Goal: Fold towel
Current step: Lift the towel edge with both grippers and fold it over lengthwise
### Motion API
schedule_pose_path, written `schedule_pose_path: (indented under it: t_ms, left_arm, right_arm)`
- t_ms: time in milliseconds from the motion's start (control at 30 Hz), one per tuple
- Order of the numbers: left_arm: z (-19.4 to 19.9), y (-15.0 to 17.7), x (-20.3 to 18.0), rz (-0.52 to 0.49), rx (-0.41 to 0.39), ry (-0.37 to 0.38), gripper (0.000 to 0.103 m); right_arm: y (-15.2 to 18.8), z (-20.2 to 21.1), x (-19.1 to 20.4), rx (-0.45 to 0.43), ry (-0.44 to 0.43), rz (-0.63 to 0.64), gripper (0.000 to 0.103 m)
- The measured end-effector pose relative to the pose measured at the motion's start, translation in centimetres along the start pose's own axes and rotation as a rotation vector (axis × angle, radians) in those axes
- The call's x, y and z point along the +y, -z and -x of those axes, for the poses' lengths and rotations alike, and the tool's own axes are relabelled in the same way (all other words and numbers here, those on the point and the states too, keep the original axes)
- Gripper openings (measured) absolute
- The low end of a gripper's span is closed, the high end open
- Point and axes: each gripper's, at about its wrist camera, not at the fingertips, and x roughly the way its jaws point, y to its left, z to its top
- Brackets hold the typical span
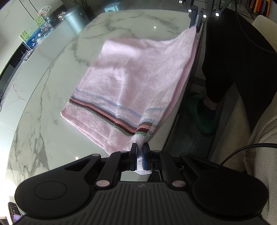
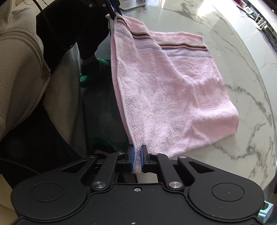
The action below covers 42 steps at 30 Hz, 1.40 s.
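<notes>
A pink towel (image 1: 135, 76) with a striped band lies partly on the white marble table (image 1: 52, 72), its near edge lifted off the table's rim. My left gripper (image 1: 140, 152) is shut on the striped corner of that edge. In the right wrist view the same towel (image 2: 173, 90) stretches away, and my right gripper (image 2: 137, 155) is shut on its plain corner. Each gripper shows small at the top of the other's view: the right gripper (image 1: 196, 21) and the left gripper (image 2: 115, 13). The lifted edge hangs taut between them; the far half rests flat.
The person stands close at the table's edge: a dark trouser leg (image 1: 230, 57), a green slipper (image 1: 202, 114) and a beige fleece sleeve (image 2: 19, 57). A grey bin (image 1: 76, 19) and small items stand beyond the table. The marble table (image 2: 242, 77) spreads bare around the towel.
</notes>
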Motion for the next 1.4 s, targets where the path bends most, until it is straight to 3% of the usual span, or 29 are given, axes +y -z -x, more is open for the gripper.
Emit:
schedule_pose_path:
  t_ms: [200, 733, 933, 1400]
  left_arm:
    - [0.7, -0.9, 2.1, 0.003, -0.018, -0.033, 0.005]
    - [-0.8, -5.3, 8.6, 0.006, -0.021, -0.009, 0.005]
    - [-0.7, -5.8, 10.0, 0.022, -0.012, 0.067, 0.005]
    - [-8.0, -8.3, 16.9, 0.028, 0.053, 0.153, 0.005]
  right_arm:
    - [-0.6, 1.1, -2.1, -0.002, 0.027, 0.009, 0.006]
    - [-2.0, 2.7, -10.0, -0.007, 0.047, -0.038, 0.006]
    - [-2.3, 0.8, -14.3, 0.023, -0.005, -0.071, 0.006]
    - [-2.5, -5.1, -23.1, 0.058, -0.145, -0.128, 0.006]
